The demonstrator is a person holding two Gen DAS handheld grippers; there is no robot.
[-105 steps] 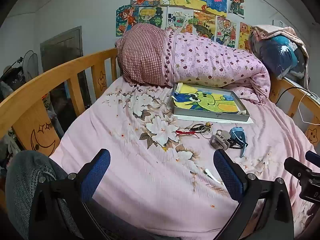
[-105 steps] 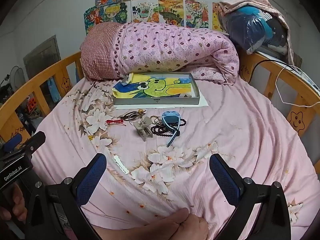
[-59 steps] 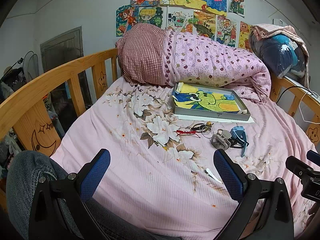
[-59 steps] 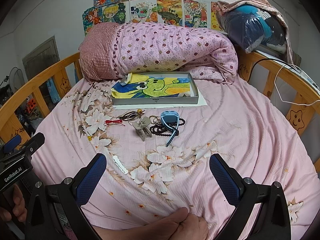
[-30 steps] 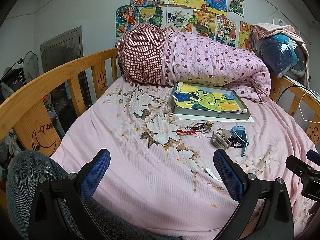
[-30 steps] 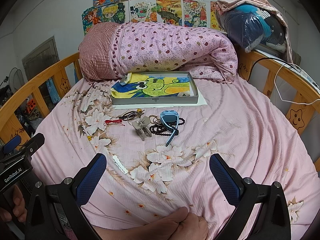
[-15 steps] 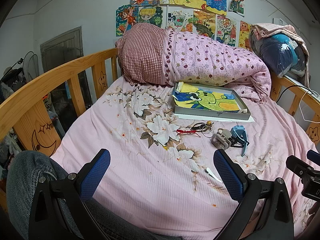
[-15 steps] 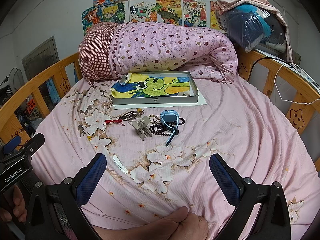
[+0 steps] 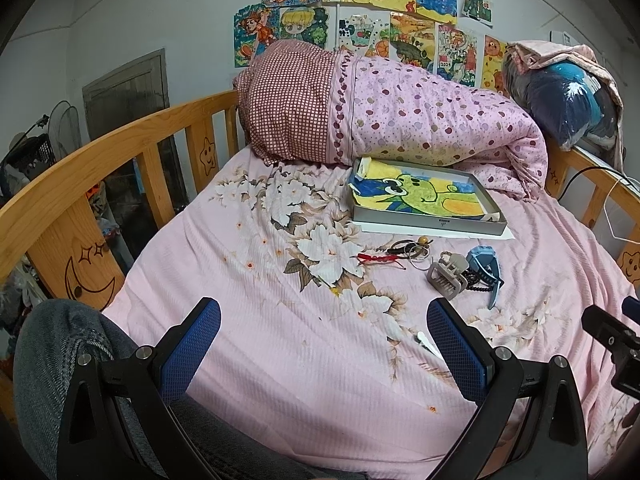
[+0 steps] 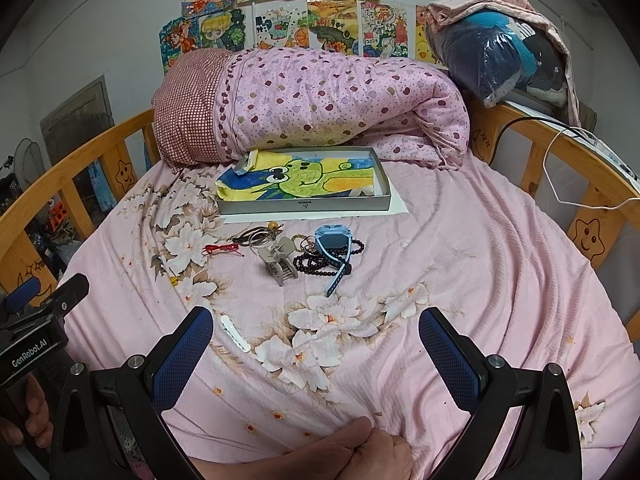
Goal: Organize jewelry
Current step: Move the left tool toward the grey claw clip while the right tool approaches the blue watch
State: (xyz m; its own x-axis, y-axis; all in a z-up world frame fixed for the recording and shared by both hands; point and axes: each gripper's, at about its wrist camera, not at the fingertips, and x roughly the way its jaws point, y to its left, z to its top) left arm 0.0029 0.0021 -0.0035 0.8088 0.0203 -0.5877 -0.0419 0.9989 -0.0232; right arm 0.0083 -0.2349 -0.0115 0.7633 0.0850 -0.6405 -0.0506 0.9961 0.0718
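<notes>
A small heap of jewelry lies mid-bed: a blue watch (image 10: 334, 244), dark bead bracelet (image 10: 310, 264), grey hair claw (image 10: 278, 262), metal rings (image 10: 258, 236) and a red cord (image 10: 222, 249). The same blue watch (image 9: 484, 266), grey hair claw (image 9: 447, 276) and red cord (image 9: 378, 260) show in the left wrist view. Behind them sits a grey shallow box (image 10: 304, 204) (image 9: 428, 224) lined with a frog drawing. A white hair clip (image 10: 235, 333) (image 9: 426, 342) lies nearer. My left gripper (image 9: 324, 344) and right gripper (image 10: 316, 346) both hover open and empty, well short of the heap.
A rolled pink quilt (image 10: 312, 104) lies behind the box. Wooden bed rails (image 9: 100, 168) (image 10: 560, 168) run along both sides, with a white cable (image 10: 560, 184) over the right one. A person's denim knee (image 9: 60, 344) and bare foot (image 10: 340, 452) are at the near edge.
</notes>
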